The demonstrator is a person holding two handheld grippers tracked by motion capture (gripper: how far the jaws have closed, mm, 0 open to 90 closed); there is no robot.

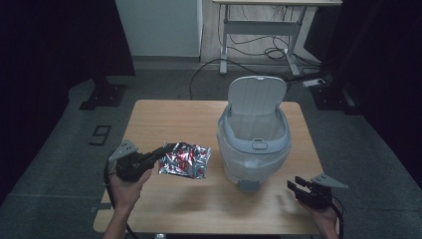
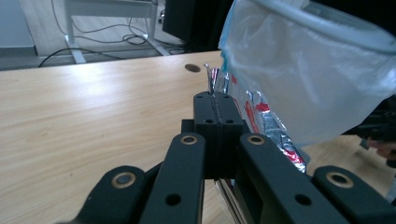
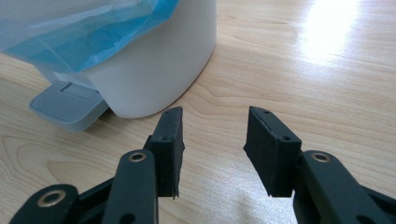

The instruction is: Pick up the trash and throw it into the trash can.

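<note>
A silver and red foil wrapper (image 1: 185,160) hangs just above the wooden table (image 1: 164,119), left of a white pedal bin (image 1: 254,134). My left gripper (image 1: 166,149) is shut on the wrapper's left edge. In the left gripper view the closed jaws pinch the foil wrapper (image 2: 261,121), which trails off to the right beside the bin's plastic liner (image 2: 308,74). The bin's lid stands open. My right gripper (image 1: 293,186) rests near the table's front right, open and empty. In the right gripper view my right gripper (image 3: 212,149) points at the bin's base (image 3: 154,70) and its grey pedal (image 3: 65,105).
A white desk frame (image 1: 259,30) with loose cables on the floor stands beyond the table. Dark curtains close off both sides. A small round hole (image 2: 192,68) sits in the tabletop near the far edge.
</note>
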